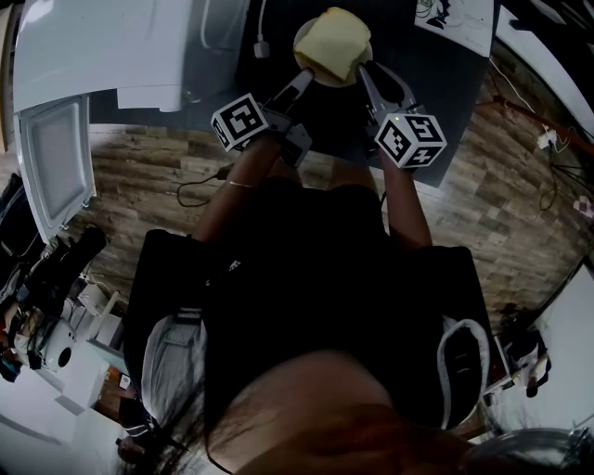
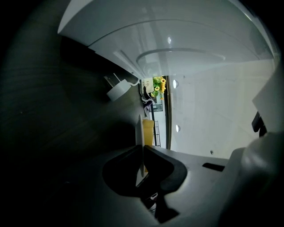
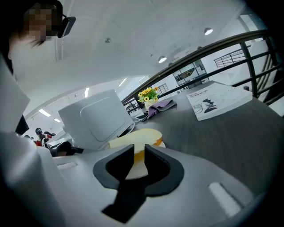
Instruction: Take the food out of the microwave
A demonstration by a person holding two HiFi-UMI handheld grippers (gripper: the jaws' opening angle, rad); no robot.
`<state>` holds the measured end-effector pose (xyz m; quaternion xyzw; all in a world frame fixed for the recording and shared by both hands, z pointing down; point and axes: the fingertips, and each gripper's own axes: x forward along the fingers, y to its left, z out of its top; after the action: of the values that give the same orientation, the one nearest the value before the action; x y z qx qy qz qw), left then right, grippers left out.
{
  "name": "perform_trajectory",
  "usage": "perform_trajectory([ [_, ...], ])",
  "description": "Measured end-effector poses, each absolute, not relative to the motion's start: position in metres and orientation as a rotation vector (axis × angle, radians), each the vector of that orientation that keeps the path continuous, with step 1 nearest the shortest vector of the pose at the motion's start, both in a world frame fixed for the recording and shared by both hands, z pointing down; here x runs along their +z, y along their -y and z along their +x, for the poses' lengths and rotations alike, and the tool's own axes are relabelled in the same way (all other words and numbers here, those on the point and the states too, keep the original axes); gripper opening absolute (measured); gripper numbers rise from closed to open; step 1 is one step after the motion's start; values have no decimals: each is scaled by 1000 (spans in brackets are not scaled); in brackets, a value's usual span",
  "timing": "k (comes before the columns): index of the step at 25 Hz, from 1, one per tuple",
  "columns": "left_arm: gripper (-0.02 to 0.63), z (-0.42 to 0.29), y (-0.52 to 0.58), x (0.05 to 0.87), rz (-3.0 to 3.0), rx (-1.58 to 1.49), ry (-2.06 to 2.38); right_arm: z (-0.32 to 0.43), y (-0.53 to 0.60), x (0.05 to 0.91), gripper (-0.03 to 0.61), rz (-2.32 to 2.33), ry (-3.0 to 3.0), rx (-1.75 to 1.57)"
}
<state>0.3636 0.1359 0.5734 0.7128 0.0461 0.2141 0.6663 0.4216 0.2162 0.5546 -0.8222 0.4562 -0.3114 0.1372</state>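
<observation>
A slice of yellow bread (image 1: 334, 42) lies on a white plate (image 1: 318, 78) on the dark table (image 1: 418, 93), to the right of the white microwave (image 1: 102, 46). My left gripper (image 1: 302, 82) is rolled on its side and shut on the plate's near-left rim. In the left gripper view the plate (image 2: 139, 133) stands edge-on between the jaws of my left gripper (image 2: 143, 153), with the bread (image 2: 148, 128) behind. My right gripper (image 1: 368, 72) sits at the plate's right edge. Its jaws (image 3: 139, 153) stand slightly apart; bread (image 3: 133, 139) and plate (image 3: 135, 170) show through the gap, not pressed.
The microwave's door (image 1: 56, 158) hangs open at the left over the wooden floor. A white plug and cable (image 1: 262, 46) lie left of the plate. A printed sheet (image 1: 459, 19) lies at the table's far right. Flowers (image 3: 148, 94) stand far back.
</observation>
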Motion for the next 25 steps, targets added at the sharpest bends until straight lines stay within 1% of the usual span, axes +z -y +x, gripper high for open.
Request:
perform_trajectory([
  [6, 15, 365, -131, 574, 1669, 488, -85, 422, -220, 551, 64, -2378, -1304, -883],
  [10, 20, 361, -129, 578, 1746, 549, -66, 421, -223, 550, 64, -2387, -1295, -874],
  [13, 69, 360, -131, 580, 1779, 592, -75, 422, -226, 549, 64, -2388, -1288, -871],
  [17, 118, 358, -132, 586, 1787, 642, -68, 424, -227, 548, 64, -2389, -1282, -863],
  [25, 181, 355, -132, 587, 1832, 742, -64, 424, -226, 541, 64, -2390, -1278, -846],
])
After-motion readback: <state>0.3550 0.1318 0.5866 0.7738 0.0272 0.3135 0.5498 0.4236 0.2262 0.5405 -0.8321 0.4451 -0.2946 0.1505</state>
